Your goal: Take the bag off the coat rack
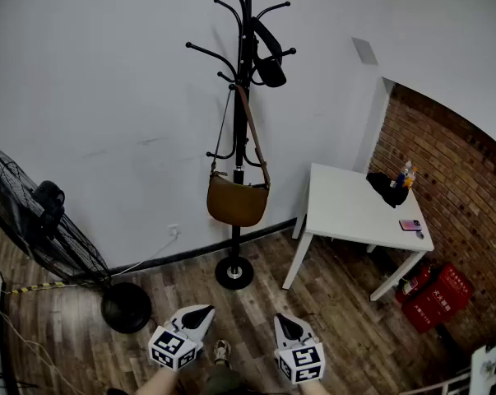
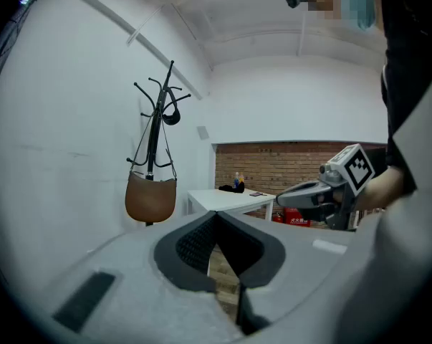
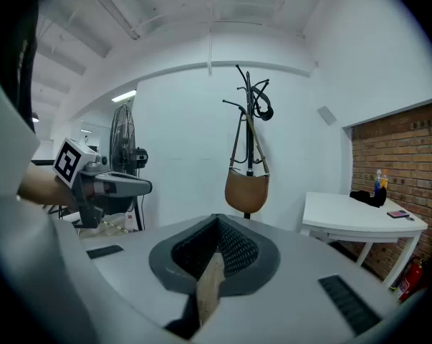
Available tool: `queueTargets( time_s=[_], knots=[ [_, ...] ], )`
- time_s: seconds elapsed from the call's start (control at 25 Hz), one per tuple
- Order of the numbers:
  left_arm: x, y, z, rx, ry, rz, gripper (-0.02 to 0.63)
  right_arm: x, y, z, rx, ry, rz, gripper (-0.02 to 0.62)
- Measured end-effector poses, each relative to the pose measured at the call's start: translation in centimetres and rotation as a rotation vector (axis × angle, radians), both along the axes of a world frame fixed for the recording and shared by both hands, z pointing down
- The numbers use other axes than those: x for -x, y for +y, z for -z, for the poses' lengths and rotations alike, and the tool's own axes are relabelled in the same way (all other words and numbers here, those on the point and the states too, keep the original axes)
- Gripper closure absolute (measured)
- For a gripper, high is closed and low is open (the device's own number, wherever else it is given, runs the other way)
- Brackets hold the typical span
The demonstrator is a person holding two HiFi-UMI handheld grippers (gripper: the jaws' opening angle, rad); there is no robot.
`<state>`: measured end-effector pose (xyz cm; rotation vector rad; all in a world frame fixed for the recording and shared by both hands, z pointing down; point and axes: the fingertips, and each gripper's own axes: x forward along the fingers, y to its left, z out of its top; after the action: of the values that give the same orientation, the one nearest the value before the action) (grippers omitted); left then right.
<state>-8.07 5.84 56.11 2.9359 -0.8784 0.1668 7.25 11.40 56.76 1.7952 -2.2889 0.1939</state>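
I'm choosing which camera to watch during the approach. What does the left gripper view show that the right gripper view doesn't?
Only the left gripper view: the right gripper from the side, jaws shut. Only the right gripper view: the left gripper from the side, jaws shut, and the standing fan. Both: the brown bag hanging on the coat rack, and the white table.

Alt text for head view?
A brown bag hangs by its strap from a black coat rack against a white wall. Left gripper and right gripper, both shut and empty, sit at the bottom edge. White table at right.
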Motion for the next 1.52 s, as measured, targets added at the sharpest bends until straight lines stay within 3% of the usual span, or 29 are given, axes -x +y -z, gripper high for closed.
queueTargets(
  time_s=[0.56,0.68,0.8,1.04,1.52],
  knots=[
    [-0.3,-0.7,0.5,-0.035,0.008,0.015,0.595,0.1,-1.4,0.1,-0.023,-0.050,0.007,0.595],
    [-0.5,-1.8,0.8,-0.038,0.006,0.030,0.459,-0.6,-2.6,0.4,-0.036,-0.060,-0.016,0.570],
    [-0.6,-3.0,1.0,-0.038,0.010,0.031,0.459,-1.1,-4.1,0.5,-0.036,-0.077,-0.014,0.504],
    [-1.5,-6.6,1.2,-0.032,0.007,0.028,0.415,-2.0,-8.2,1.1,-0.038,-0.084,-0.014,0.458],
    [-2.8,-17.0,1.7,-0.026,0.013,0.012,0.387,-3.4,-18.1,2.1,-0.033,-0.057,-0.049,0.451]
  ],
)
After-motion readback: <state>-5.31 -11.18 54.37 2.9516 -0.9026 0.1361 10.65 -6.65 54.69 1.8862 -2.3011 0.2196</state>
